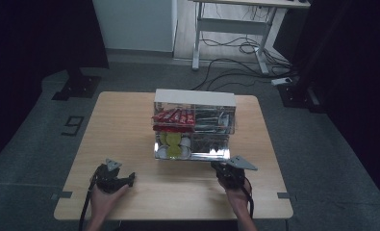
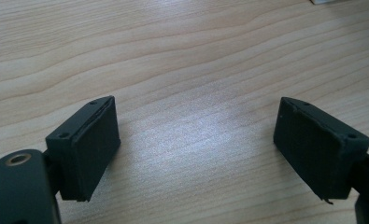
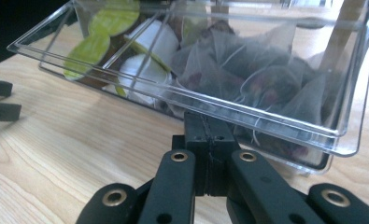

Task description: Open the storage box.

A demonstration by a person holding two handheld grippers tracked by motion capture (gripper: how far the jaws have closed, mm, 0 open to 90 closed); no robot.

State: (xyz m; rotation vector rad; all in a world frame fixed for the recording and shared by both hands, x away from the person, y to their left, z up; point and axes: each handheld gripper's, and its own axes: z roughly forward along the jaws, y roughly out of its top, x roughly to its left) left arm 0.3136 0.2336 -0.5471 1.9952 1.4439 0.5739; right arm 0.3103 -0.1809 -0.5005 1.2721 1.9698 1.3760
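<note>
A clear plastic organizer (image 1: 195, 98) stands mid-table, with red packets (image 1: 174, 117) in its upper level. Its lower drawer (image 3: 285, 128) is pulled out toward me. The drawer holds white cups with green lids (image 3: 100, 39) on one side and mesh tea bags (image 3: 261, 79) on the other. My right gripper (image 3: 208, 122) is shut, jaws pressed flat together, tips right at the drawer's front wall; nothing shows between them. In the high view the right gripper (image 1: 220, 166) sits at the drawer's front right corner. My left gripper (image 2: 196, 144) is open above bare wood, at the table's front left (image 1: 130, 179).
The wooden table (image 1: 125, 125) has bare surface left of the organizer and along its front edge. Beyond it stand a white desk frame (image 1: 231, 29) and cables on the grey floor (image 1: 235, 62). The left gripper's fingers (image 3: 0, 100) show far off in the right gripper view.
</note>
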